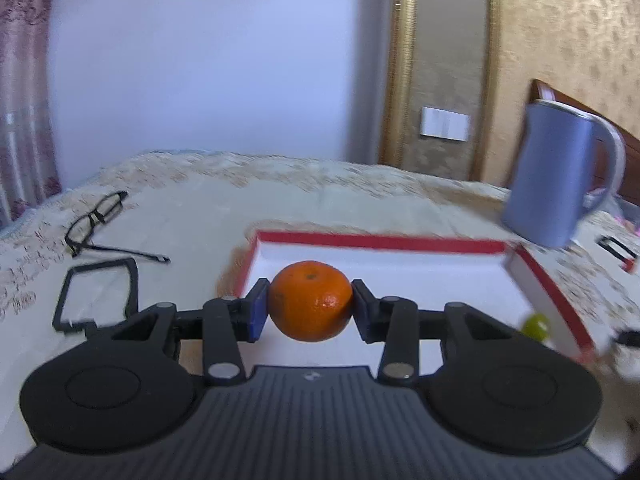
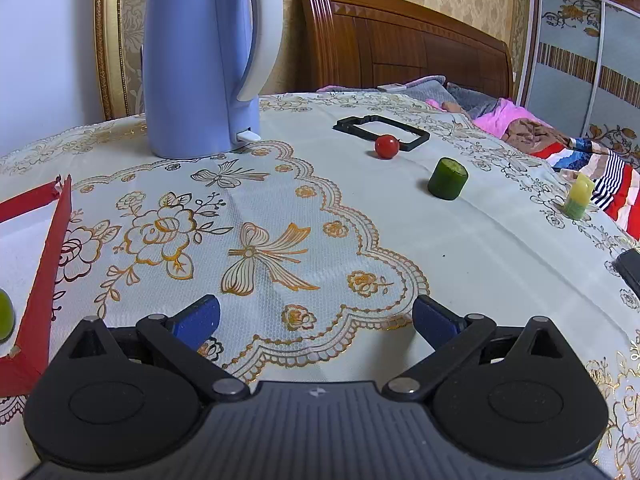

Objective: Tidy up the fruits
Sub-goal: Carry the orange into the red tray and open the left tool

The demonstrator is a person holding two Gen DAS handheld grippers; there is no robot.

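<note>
Gripping an orange (image 1: 311, 301), left tongs (image 1: 310, 306) overhang red-rimmed tray (image 1: 376, 241).

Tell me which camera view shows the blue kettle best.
The right wrist view: the blue kettle stands sharp and nearly whole on the tablecloth, handle and base visible. In the left wrist view it is blurred at the right edge.

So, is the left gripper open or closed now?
Shut on the orange: in the left wrist view both blue pads of the left gripper press its sides, above the red-rimmed box.
</note>
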